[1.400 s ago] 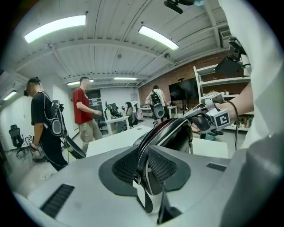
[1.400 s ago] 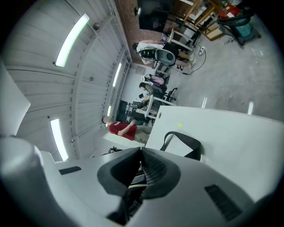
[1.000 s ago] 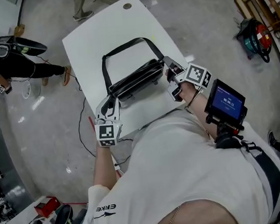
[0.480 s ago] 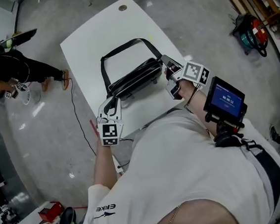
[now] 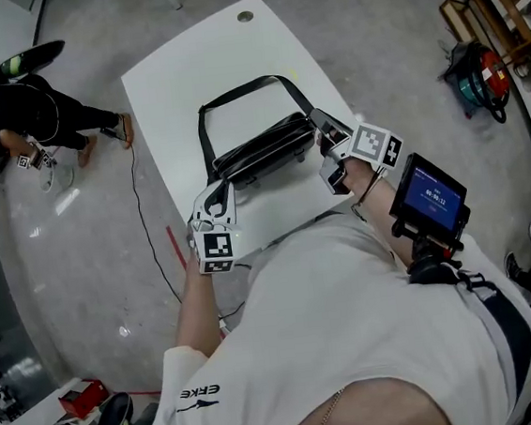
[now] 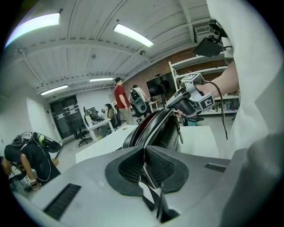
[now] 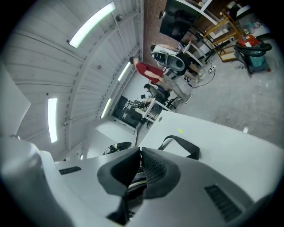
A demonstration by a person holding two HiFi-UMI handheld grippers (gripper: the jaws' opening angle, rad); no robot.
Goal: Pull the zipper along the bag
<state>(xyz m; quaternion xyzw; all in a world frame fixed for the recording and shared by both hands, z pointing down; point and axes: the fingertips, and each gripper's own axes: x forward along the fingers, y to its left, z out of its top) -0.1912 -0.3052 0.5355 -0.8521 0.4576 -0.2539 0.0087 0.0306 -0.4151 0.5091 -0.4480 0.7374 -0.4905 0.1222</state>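
Slight roll, left gripper (image 5: 217,191); glossy bag (image 5: 264,148)

From the head view I count one black bag (image 5: 259,151), one white table (image 5: 185,74) and two grippers: one left gripper (image 5: 218,189) and one right gripper (image 5: 317,129). I also count one wrist-mounted screen (image 5: 429,194) and one bystander in black (image 5: 18,105).

We are in a lab-like workshop: a polished concrete floor (image 5: 61,238) crossed by a loose cable (image 5: 136,187), a red shop vacuum (image 5: 485,71) beside wooden racks (image 5: 470,6), a brick wall (image 6: 153,73), ceiling strip lights (image 6: 133,35), desks (image 6: 95,126), office chairs (image 6: 81,133) and white shelving (image 6: 199,71).
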